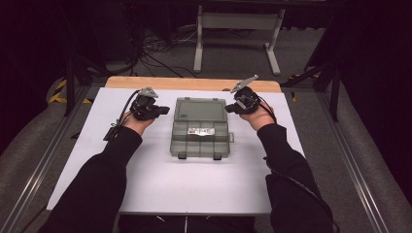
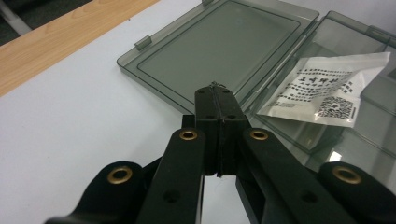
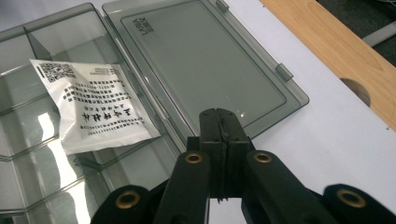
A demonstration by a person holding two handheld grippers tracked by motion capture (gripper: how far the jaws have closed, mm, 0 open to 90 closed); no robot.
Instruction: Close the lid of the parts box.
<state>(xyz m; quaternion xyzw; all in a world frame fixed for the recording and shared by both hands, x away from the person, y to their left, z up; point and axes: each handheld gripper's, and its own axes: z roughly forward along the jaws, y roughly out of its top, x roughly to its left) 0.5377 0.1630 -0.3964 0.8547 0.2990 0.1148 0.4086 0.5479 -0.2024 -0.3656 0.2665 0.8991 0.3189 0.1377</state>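
— Where's the box sitting against your tongs?

— The grey box point(image 1: 199, 128) lies open at the middle of the high view, lid flat toward the top. My left tongs point(image 1: 163, 110) sit just left of the lid, my right tongs point(image 1: 228, 108) just right of it, neither touching.

— Gripping anything?

— No, both pairs are pinched together on nothing. A white packet point(image 1: 201, 130) rests inside the tray.

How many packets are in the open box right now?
1. A white packet lies across the dividers in the box's middle row, beside the flat-open lid. None shows in the other compartments, though glare could hide a small one.
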